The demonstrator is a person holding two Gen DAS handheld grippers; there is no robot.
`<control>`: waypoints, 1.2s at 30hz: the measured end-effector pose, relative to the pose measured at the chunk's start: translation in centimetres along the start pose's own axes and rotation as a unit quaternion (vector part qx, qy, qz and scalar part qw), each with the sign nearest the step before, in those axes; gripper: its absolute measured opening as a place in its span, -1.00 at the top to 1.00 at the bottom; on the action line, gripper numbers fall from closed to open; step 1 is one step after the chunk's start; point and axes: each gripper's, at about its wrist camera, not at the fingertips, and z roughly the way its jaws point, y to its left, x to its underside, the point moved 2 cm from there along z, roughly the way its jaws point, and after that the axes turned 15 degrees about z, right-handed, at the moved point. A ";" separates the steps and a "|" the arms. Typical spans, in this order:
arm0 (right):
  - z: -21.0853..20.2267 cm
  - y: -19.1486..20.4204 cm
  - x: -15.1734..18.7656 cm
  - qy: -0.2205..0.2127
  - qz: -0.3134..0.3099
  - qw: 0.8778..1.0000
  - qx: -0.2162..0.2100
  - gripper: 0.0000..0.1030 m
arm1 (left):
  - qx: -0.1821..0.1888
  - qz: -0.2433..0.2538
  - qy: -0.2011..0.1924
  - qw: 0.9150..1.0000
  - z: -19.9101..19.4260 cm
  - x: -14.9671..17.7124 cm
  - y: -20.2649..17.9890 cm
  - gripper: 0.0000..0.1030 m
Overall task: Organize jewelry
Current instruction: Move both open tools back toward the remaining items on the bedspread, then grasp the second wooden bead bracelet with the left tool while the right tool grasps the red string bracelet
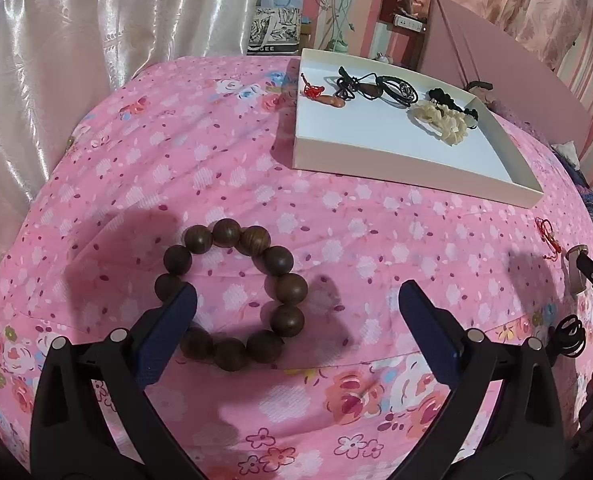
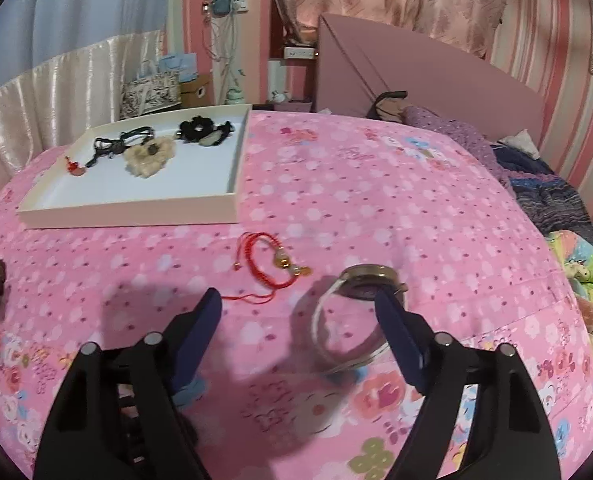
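Your left gripper has its fingers spread wide over the pink flowered bedspread, gripping nothing. The wooden bead bracelet lies flat on the cloth at about 9 o'clock from the midpoint between the tips; the left finger covers its left edge, though whether it touches the beads you cannot tell. The right finger stands well clear of it.

At 1 o'clock from that bracelet sits the shallow white tray, which already holds a red knotted charm, black cord pieces and a cream bracelet – all bunched along the tray's far side.

Your right gripper is also open, fairly wide, with nothing pinched. The watch rests on the bedspread with its band looped toward you; the right finger overlaps the right side of its face (contact unclear), while the left finger is well apart from it. A red string bracelet lies just beyond the tips at 11 o'clock – near the watch, not touching it.
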 end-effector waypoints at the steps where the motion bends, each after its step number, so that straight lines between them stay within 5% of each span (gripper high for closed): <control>1: -0.5 0.1 0.1 -0.004 -0.001 1.000 -0.003 -0.53 | 0.000 0.000 -0.002 1.000 -0.1 0.0 0.0 -0.93; 18: -5.1 0.9 5.2 0.006 -0.022 0.999 -0.045 -0.53 | -0.008 0.000 0.015 1.000 0.7 1.3 0.0 -0.90; 27: -1.6 0.1 0.9 0.004 -0.016 1.000 -0.009 -0.52 | -0.009 0.006 0.018 1.000 0.8 1.3 0.1 -0.81; 32: 2.2 0.4 -1.3 0.032 -0.019 0.999 -0.003 -0.30 | -0.011 0.012 0.024 1.000 1.4 1.1 -0.1 -0.77; 36: 5.0 1.4 -2.3 0.044 -0.035 0.998 0.010 -0.20 | 0.007 0.010 0.047 0.999 3.0 0.6 0.1 -0.55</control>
